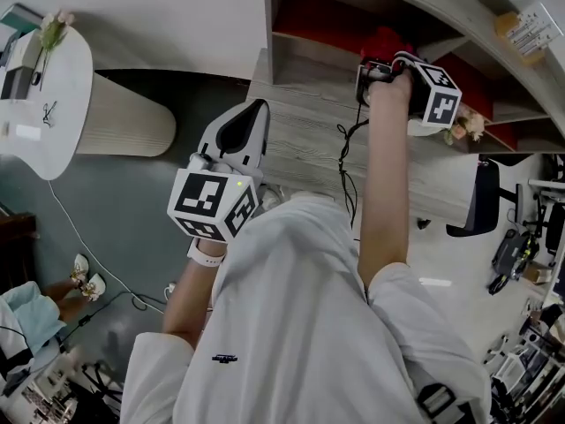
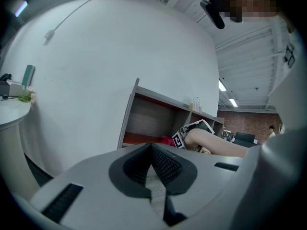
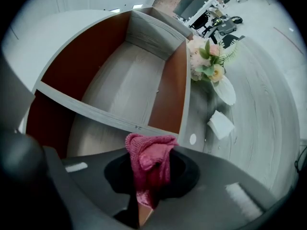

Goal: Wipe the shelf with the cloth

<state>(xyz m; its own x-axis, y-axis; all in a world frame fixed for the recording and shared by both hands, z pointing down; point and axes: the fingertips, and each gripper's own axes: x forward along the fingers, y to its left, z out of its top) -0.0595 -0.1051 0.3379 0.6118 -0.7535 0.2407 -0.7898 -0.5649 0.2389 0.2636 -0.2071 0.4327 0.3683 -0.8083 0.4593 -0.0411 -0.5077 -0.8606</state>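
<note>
My right gripper [image 3: 147, 153] is shut on a bunched pink cloth [image 3: 149, 161], which sticks out past its fingertips. It is held at the front edge of the wood-grain shelf unit [image 3: 122, 87], whose compartments have red-brown side and back walls. In the head view the right gripper [image 1: 381, 60] reaches into the shelf [image 1: 309, 122] with the cloth [image 1: 385, 41] at its tip. My left gripper [image 1: 256, 113] hangs lower, in front of the shelf, shut on nothing. Its jaws [image 2: 151, 147] meet at the tips and point towards the shelf [image 2: 148, 119].
On the shelf top to the right stand a flower bunch [image 3: 206, 63] in a white vase [image 3: 225, 91] and a small white box [image 3: 220, 125]. A white round table [image 1: 53, 87] is at the left, a black chair [image 1: 481, 201] at the right. A cable [image 1: 349, 175] hangs from the right gripper.
</note>
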